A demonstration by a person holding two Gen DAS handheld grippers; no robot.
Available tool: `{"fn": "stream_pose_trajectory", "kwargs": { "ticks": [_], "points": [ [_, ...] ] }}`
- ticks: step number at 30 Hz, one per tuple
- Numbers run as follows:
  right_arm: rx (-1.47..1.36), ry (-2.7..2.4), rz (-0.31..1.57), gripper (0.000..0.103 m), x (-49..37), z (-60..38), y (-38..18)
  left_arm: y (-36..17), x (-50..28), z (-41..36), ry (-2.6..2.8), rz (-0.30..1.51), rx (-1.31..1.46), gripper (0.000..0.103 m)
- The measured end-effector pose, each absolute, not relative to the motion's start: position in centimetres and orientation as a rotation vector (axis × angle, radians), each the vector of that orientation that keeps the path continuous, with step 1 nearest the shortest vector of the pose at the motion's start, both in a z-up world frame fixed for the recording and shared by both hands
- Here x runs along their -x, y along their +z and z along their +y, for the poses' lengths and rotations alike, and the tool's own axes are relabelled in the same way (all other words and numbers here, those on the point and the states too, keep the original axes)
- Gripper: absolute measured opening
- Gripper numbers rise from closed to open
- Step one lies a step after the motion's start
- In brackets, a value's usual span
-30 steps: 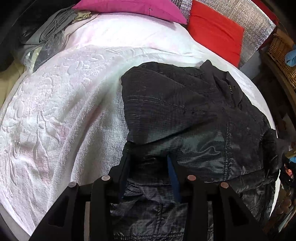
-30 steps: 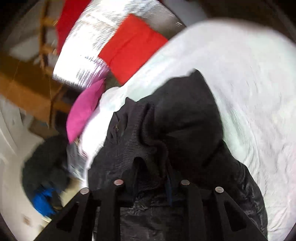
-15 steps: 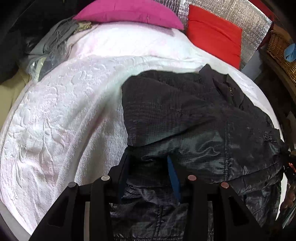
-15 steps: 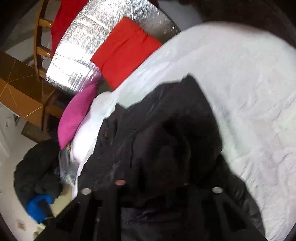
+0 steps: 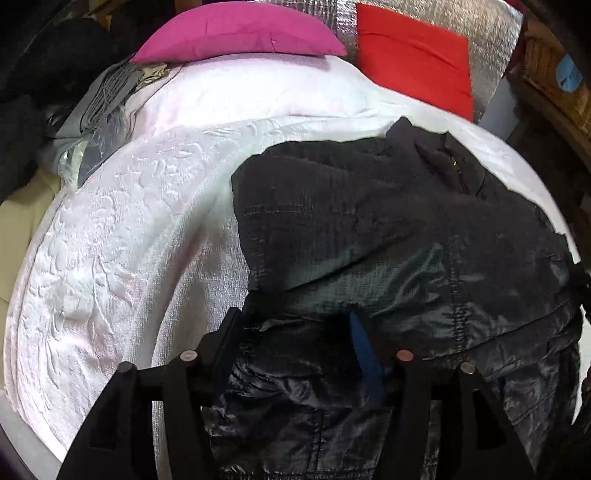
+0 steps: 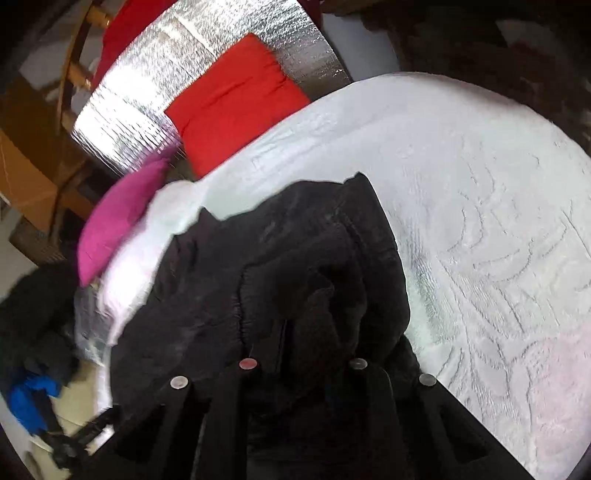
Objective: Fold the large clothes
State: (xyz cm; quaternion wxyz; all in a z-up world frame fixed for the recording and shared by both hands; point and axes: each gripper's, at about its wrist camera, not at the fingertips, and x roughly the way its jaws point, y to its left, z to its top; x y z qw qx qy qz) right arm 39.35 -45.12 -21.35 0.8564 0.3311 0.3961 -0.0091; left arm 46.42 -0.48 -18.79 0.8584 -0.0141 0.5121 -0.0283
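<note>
A large black jacket (image 5: 388, 236) is lying on a bed with a white textured cover (image 5: 122, 258), filling the centre and lower right of the left wrist view. Its fabric is shining and quilted, with stitched lines, and one part is lying folded over the body. The collar is pointing to the upper right, near a red cushion (image 5: 413, 48) and a pink pillow (image 5: 236, 33). The left gripper (image 5: 291, 332) is opening its jaws, with the jacket's wrinkled edge between them. In the right wrist view the right gripper (image 6: 303, 354) is pinching a dark bunched fold of the jacket (image 6: 295, 266), the jaws nearly together.
</note>
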Motion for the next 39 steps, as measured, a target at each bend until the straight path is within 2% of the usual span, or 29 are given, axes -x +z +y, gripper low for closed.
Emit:
{"fn": "stream_pose_trajectory", "kwargs": {
  "ticks": [5,7,8,9,11,14,19,28,30,31,32,33,34,36,39],
  "points": [
    [-0.707,0.008,0.802,0.021,-38.2,-46.0,-19.8,-17.6,-46.1,0.2,-0.077,1.04,0.058,0.061],
    [-0.694,0.008,0.789,0.026,-37.8,-45.9,-19.1,-16.6,-45.6,0.6,-0.091,1.001,0.053,0.062],
    [-0.683,0.003,0.784,0.033,-37.6,-46.0,-18.8,-16.1,-45.5,1.0,-0.088,0.981,0.052,0.066],
    [-0.68,0.001,0.784,0.054,-37.4,-46.2,-18.6,-15.8,-45.4,1.5,-0.082,0.965,0.057,0.07],
    [-0.71,0.012,0.766,0.087,-37.0,-46.9,-18.5,-15.5,-45.4,2.8,-0.07,0.952,0.086,0.078],
    [-0.75,0.011,0.729,0.088,-36.4,-48.2,-18.7,-16.2,-45.9,5.6,-0.073,0.994,0.199,0.078],
    [-0.808,0.042,0.796,0.087,-38.0,-48.8,-21.1,-18.6,-46.9,8.8,-0.076,1.087,0.376,0.078],
    [-0.761,0.045,0.884,0.087,-40.3,-47.1,-23.4,-18.6,-47.0,4.5,-0.143,1.069,0.312,0.078],
    [-0.73,0.039,0.897,0.086,-40.6,-46.5,-23.7,-19.2,-47.3,2.5,-0.126,1.085,0.234,0.071],
    [-0.712,0.033,0.901,0.085,-40.8,-46.3,-23.9,-19.6,-47.3,1.8,-0.119,1.096,0.201,0.061],
    [-0.692,0.025,0.904,0.078,-40.9,-46.0,-24.0,-20.0,-47.3,0.9,-0.122,1.109,0.168,0.057],
    [-0.649,0.004,0.913,0.063,-41.1,-45.6,-24.1,-20.3,-47.3,0.2,-0.111,1.111,0.133,0.057],
    [-0.603,-0.018,0.919,0.059,-41.1,-45.2,-24.1,-20.3,-47.2,-0.3,-0.094,1.101,0.097,0.057],
    [-0.546,-0.035,0.911,0.042,-40.9,-44.7,-23.8,-20.3,-46.9,-1.4,-0.073,1.083,0.03,0.057],
    [-0.51,-0.049,0.86,0.033,-40.1,-44.3,-21.9,-20.3,-46.8,-2.1,-0.066,1.073,0.009,0.057]
  ]
}}
